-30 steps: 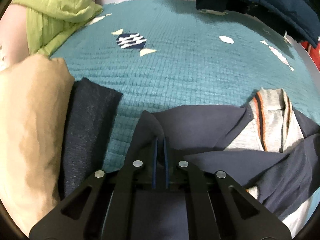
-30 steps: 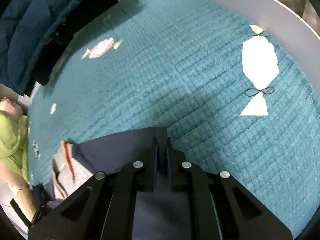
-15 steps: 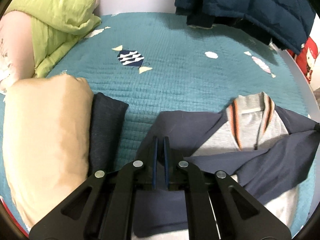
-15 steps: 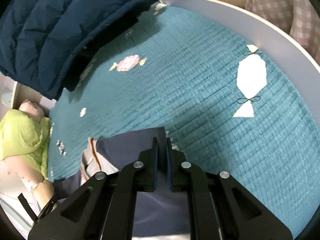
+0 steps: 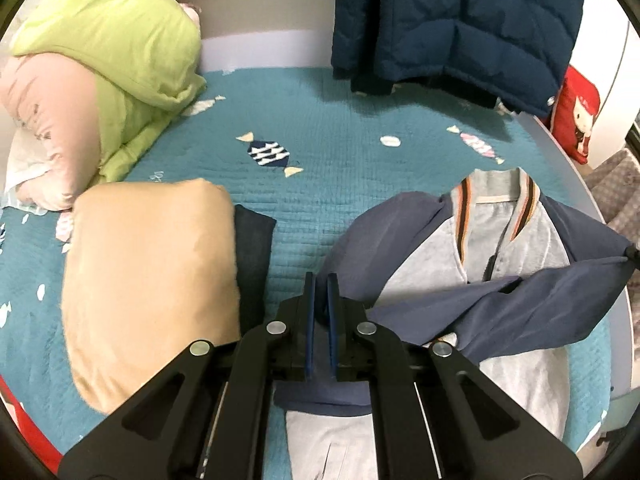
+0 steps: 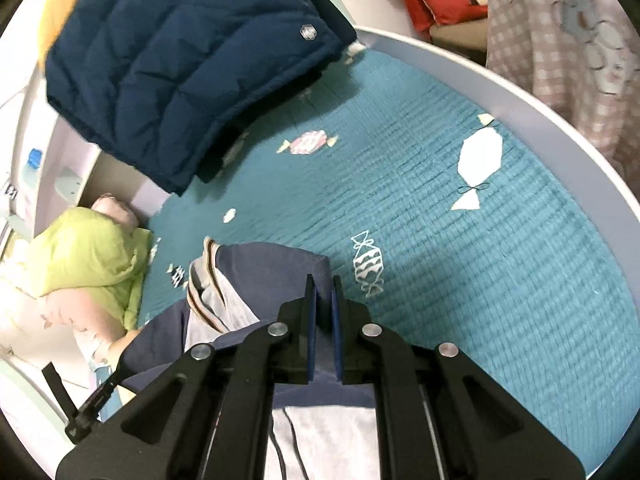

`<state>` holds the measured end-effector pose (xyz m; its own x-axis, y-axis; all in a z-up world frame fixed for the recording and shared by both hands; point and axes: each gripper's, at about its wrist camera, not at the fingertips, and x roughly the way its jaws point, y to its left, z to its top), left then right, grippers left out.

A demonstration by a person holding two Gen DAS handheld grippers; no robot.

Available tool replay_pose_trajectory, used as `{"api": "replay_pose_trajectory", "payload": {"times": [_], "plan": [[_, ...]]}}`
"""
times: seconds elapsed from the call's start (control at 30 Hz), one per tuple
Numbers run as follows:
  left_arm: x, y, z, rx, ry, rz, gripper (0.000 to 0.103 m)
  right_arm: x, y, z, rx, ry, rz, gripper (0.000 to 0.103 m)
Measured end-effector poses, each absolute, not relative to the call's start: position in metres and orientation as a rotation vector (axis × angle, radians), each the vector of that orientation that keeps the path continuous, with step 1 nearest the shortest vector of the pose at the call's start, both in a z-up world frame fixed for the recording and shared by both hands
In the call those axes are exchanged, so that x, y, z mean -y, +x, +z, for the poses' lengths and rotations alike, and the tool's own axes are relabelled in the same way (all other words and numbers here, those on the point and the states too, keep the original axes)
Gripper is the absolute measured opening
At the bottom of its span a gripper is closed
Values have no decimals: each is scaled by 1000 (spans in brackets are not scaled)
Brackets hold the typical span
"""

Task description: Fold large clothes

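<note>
I see the bed (image 5: 320, 168) under a teal quilt printed with candy shapes, filling both views; no words can be read on it. On it lies the jacket (image 5: 516, 248), grey-bodied with navy sleeves and an orange-striped collar, at 3 o'clock in the left wrist view and at 7 o'clock in the right wrist view (image 6: 256, 280). One navy sleeve runs across the grey front toward 3 o'clock.

A navy puffer coat (image 5: 456, 24) hangs over the far edge at 1 o'clock; in the right wrist view (image 6: 180, 64) it carries a small hexagonal badge, its marking too small for me to read. A green quilt (image 5: 120, 64) is bundled at 10 o'clock. A tan folded garment (image 5: 148, 280) sits at 9 o'clock, overlapping a dark folded garment (image 5: 256, 248) beside it. A red cushion (image 5: 580, 120) with a cartoon figure stands at 2 o'clock, without legible text.

My left gripper (image 5: 320, 300) is nearly closed, with navy jacket fabric pinched between its blue-lined fingers at the hem. My right gripper (image 6: 323, 304) is likewise nearly closed on navy fabric at the jacket's other side.
</note>
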<state>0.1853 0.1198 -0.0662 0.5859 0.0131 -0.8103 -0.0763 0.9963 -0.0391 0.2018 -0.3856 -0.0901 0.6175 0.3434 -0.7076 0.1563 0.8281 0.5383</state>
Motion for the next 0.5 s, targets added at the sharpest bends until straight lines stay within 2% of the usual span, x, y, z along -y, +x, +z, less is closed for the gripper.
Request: {"api": "replay_pose_trajectory", "payload": {"times": [0.3, 0.5], "plan": [[-133, 76, -65, -908, -167, 20, 5, 385, 84, -80, -850, 584, 169, 6], [-143, -2, -115, -994, -262, 40, 5, 389, -3, -133, -924, 618, 145, 6]]}}
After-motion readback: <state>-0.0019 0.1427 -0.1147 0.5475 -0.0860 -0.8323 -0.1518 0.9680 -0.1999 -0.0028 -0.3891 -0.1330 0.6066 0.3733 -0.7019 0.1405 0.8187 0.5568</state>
